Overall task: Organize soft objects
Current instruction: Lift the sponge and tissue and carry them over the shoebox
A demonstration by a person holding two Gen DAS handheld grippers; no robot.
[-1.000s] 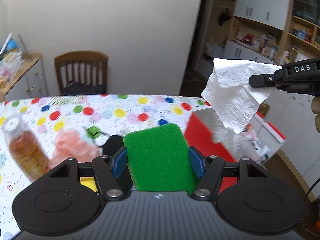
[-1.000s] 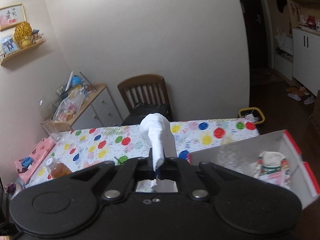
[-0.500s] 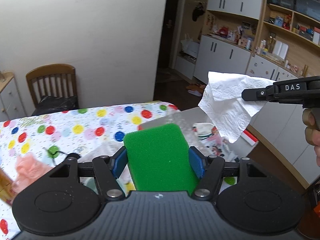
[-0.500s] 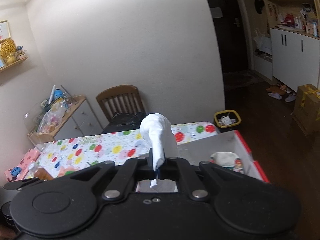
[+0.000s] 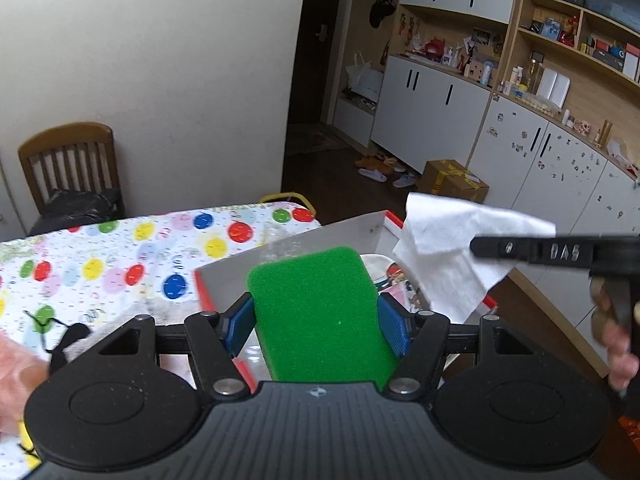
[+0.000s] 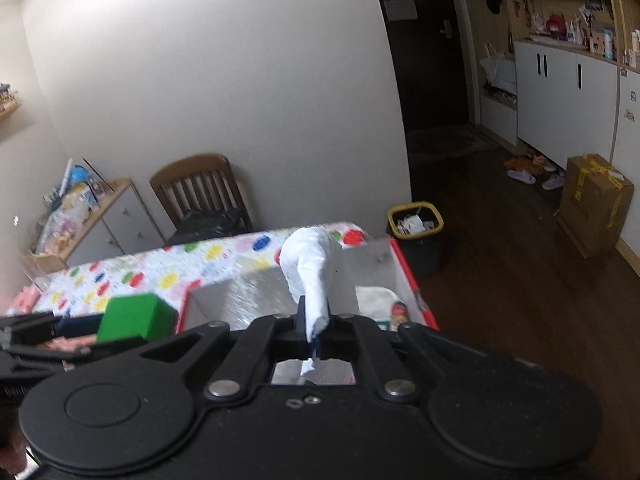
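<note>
Left wrist view is taking in a table under a white cloth with coloured polka dots (image 5: 120, 248), reaching across the left half of the picture, with a brown wooden slat-back chair (image 5: 70, 164) standing behind it against the pale wall. At the table's right end an open box with red edges and a silvery-grey inside (image 5: 288, 248) is sitting, and some printed fabric items are lying in it, too hidden to name. Over the near part of that box the left gripper (image 5: 316, 320) is pinching a thick green rectangular foam sponge (image 5: 316, 312) between its two blue pads (image 5: 394, 330), one pad pressing on each long side, so the sponge is sticking forward and up from the jaws. To the right, the black right gripper (image 5: 480, 247) is reaching in from the edge with its jaws clamped on a crumpled white paper tissue (image 5: 452, 240), which is hanging above the box's far right corner. A person's fingertips (image 5: 620, 356) are showing below that gripper's handle.

Right wrist view is showing the same tissue (image 6: 312, 268) rising as a twisted white plume from the closed fingers of the right gripper (image 6: 314, 320), directly over the box (image 6: 256, 292). The green sponge (image 6: 134, 316) is appearing at the left, just beside the box's red left wall, held in the left gripper (image 6: 80, 326).
</note>
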